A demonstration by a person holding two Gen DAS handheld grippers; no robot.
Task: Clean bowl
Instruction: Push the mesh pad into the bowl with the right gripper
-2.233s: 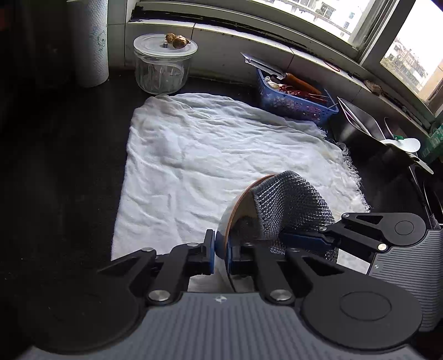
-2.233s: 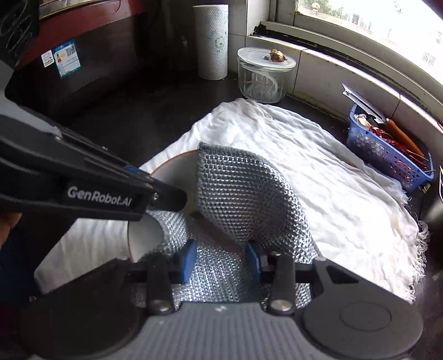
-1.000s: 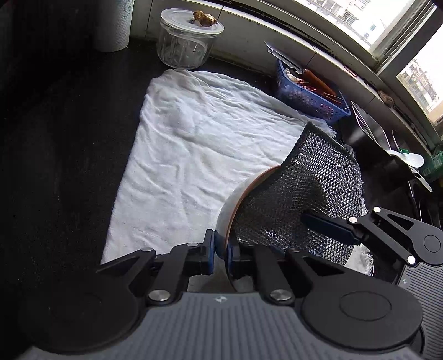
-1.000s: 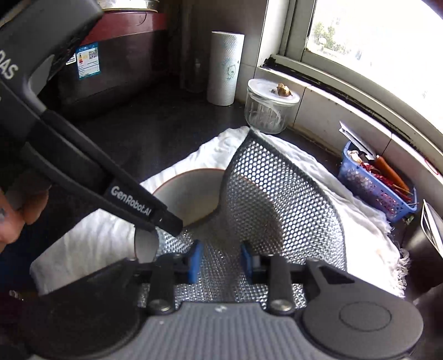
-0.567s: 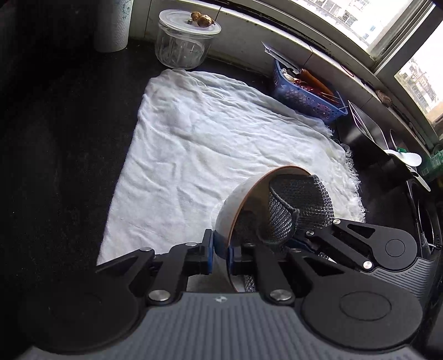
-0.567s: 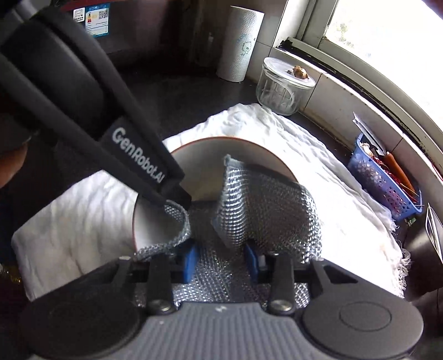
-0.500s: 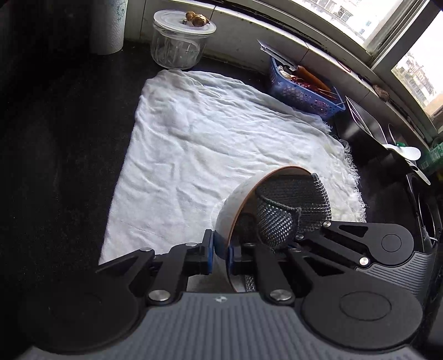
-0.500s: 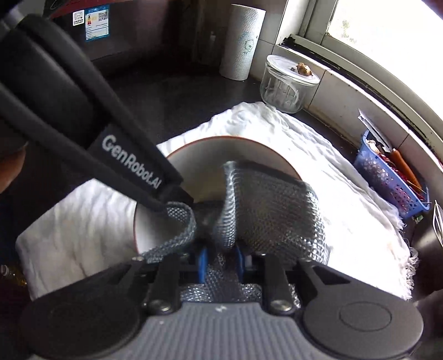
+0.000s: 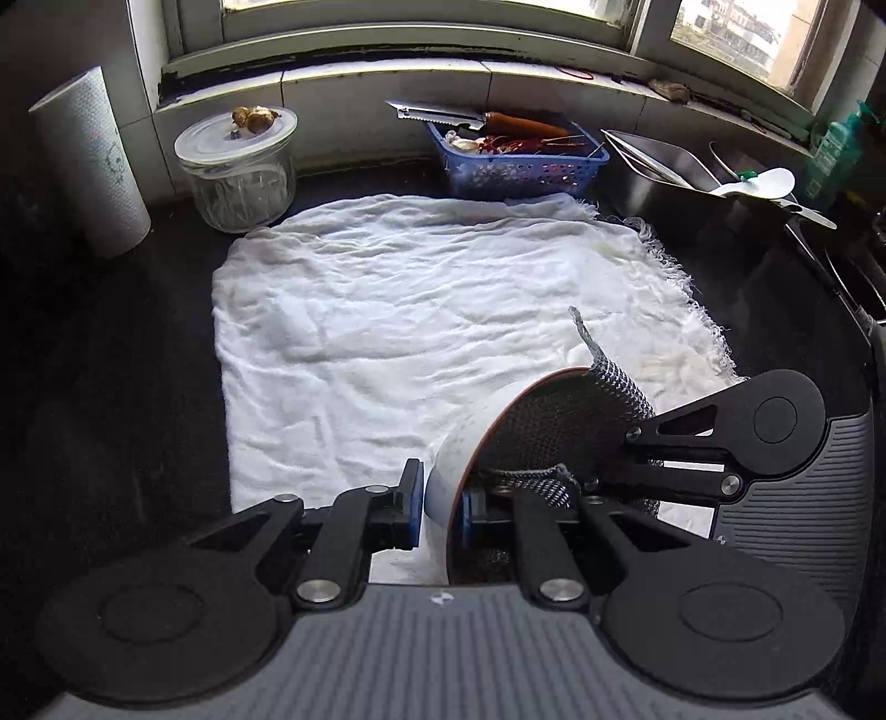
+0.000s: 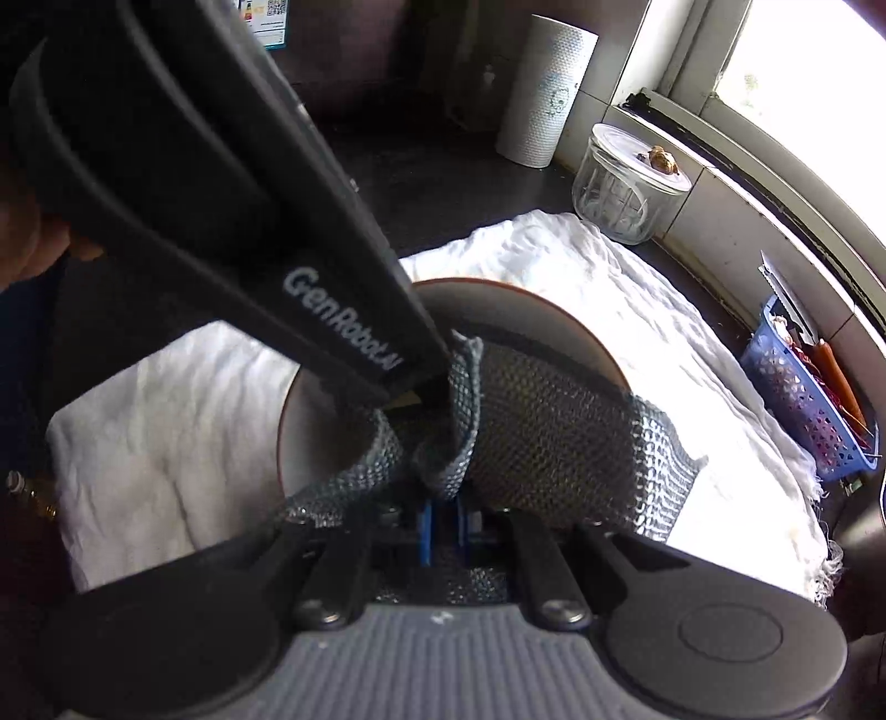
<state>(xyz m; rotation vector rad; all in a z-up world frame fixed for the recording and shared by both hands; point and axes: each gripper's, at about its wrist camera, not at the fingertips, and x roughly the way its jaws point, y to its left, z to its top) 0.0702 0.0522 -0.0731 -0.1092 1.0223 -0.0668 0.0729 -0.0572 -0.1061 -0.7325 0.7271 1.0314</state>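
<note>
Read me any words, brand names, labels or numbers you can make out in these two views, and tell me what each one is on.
"GenRobot.AI": white lettering on the finger of the left gripper, right wrist view.
Sticker with a QR code on the dark surface at the top of that view: too small to read.
Paper towel roll: faint printed pattern, not legible.
Green bottle: no label readable.

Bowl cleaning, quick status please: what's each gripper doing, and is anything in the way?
Left gripper clamped on bowl rim, bowl tilted. Right gripper shut on mesh scrubber, pressed inside bowl. White cloth beneath; nothing blocking.
</note>
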